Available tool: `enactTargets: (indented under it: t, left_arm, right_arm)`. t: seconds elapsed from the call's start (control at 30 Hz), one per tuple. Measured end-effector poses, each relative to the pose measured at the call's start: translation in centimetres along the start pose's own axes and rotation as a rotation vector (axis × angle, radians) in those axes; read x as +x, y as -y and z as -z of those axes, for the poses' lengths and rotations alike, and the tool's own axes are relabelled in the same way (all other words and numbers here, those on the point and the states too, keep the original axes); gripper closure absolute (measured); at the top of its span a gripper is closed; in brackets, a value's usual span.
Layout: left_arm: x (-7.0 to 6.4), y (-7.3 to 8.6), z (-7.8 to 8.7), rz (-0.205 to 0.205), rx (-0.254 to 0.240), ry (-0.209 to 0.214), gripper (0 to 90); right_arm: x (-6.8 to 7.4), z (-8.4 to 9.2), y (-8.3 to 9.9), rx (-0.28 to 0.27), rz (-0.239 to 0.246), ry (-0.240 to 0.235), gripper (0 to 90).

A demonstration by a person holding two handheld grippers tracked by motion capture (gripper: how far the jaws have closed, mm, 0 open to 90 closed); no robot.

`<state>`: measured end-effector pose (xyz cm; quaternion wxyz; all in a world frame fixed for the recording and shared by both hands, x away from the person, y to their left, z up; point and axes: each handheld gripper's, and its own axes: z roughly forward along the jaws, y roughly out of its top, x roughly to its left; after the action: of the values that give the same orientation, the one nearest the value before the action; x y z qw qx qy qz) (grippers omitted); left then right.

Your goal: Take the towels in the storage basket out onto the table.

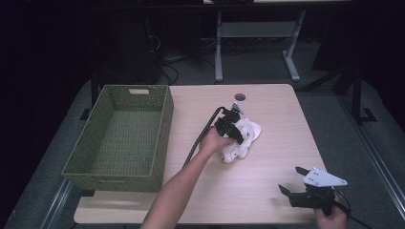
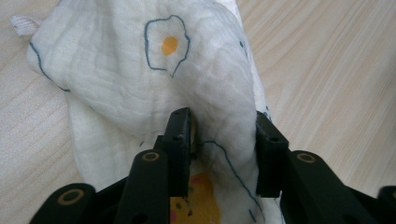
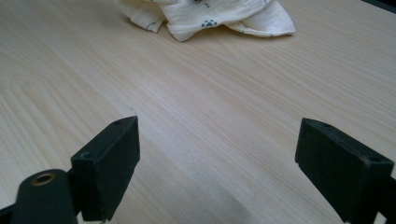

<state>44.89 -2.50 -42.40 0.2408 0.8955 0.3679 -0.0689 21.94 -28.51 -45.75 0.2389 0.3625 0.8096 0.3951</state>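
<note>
A white muslin cloth [image 1: 247, 135] printed with fried eggs lies crumpled at the middle of the wooden table [image 1: 272, 105]. My left gripper [image 1: 237, 137] is down on its left part. In the left gripper view, a raised fold of the cloth [image 2: 140, 70] is pinched between the two black jaws of the left gripper [image 2: 224, 135], and the cloth still rests on the table. My right gripper [image 1: 291, 180] hovers near the table's front right corner, open with nothing between its jaws. The right gripper [image 3: 217, 154] faces the cloth [image 3: 210, 14] across bare wood.
A green woven basket [image 1: 162, 138] with nothing in it stands on the table's left side. A round cable hole [image 1: 239, 97] sits near the far edge. Desk legs and cables stand on the floor beyond the table.
</note>
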Motion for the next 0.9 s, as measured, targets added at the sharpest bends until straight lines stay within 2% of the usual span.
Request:
enactTargets:
  t: [0.07,0.37,0.9]
  left_arm:
    - [-0.1,0.0,0.1,-0.007,0.002,-0.008,59.8]
    - [-0.5,0.1,0.5,-0.001,-0.024,0.003,48.6]
    - [-0.7,0.7,2.0,-0.013,-0.073,0.013,37.2]
  right_arm:
    - [0.0,0.0,0.0,0.0,0.016,-0.004,13.5]
    - [0.2,0.1,0.1,0.003,0.009,-0.007,13.5]
    - [0.1,0.0,0.1,0.007,0.023,-0.003,13.5]
